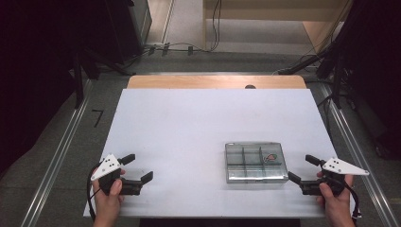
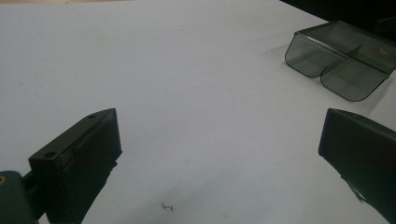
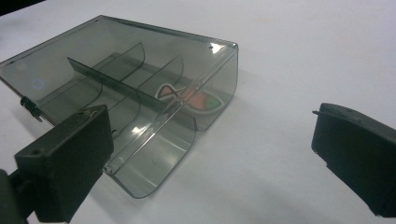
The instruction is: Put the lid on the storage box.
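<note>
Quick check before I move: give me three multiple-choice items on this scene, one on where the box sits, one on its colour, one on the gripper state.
1. Where is the compartment box on the table?
A. near the right gripper
B. beside the left gripper
C. at the far edge

2. What colour is the box?
A. opaque red
B. smoky grey, see-through
C. white

3. How do the right gripper and left gripper stand?
A. both shut
B. right shut on the box
C. both open, holding nothing

Answers: 1 A, it lies just off the right gripper's jaws; 2 B, its dividers show through the walls; 3 C, wide gaps between the jaws.
</note>
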A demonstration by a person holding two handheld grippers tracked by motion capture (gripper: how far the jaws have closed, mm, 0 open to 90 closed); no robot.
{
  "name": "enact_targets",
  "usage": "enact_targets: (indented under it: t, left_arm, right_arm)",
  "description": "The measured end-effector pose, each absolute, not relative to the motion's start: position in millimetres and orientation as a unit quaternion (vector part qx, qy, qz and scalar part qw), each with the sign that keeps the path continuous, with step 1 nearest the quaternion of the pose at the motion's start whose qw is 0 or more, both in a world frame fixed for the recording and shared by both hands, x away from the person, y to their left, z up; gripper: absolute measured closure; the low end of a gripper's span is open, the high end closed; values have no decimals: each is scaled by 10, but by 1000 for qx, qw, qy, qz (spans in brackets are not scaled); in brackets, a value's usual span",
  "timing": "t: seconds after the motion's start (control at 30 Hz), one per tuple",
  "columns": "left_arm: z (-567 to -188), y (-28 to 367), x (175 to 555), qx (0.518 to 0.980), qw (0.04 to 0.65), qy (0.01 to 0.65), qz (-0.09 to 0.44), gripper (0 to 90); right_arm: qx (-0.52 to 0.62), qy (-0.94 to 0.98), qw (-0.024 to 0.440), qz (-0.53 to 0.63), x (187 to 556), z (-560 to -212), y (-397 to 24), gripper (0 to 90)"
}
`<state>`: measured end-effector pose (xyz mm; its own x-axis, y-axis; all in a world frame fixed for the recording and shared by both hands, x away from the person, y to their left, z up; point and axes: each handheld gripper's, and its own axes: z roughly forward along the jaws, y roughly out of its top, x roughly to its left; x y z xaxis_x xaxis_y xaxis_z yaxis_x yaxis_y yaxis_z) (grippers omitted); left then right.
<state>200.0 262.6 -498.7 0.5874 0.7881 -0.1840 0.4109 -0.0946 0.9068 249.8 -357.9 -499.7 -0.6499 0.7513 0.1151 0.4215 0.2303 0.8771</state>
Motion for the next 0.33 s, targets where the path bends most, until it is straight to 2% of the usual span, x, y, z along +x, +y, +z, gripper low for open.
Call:
enact_targets:
  t: [0.33]
  left_arm:
    - [-4994, 2608, 2006, 719, 527, 417, 178, 0]
  right_arm:
    - [378, 770, 169, 486, 2500, -5006, -3564, 0]
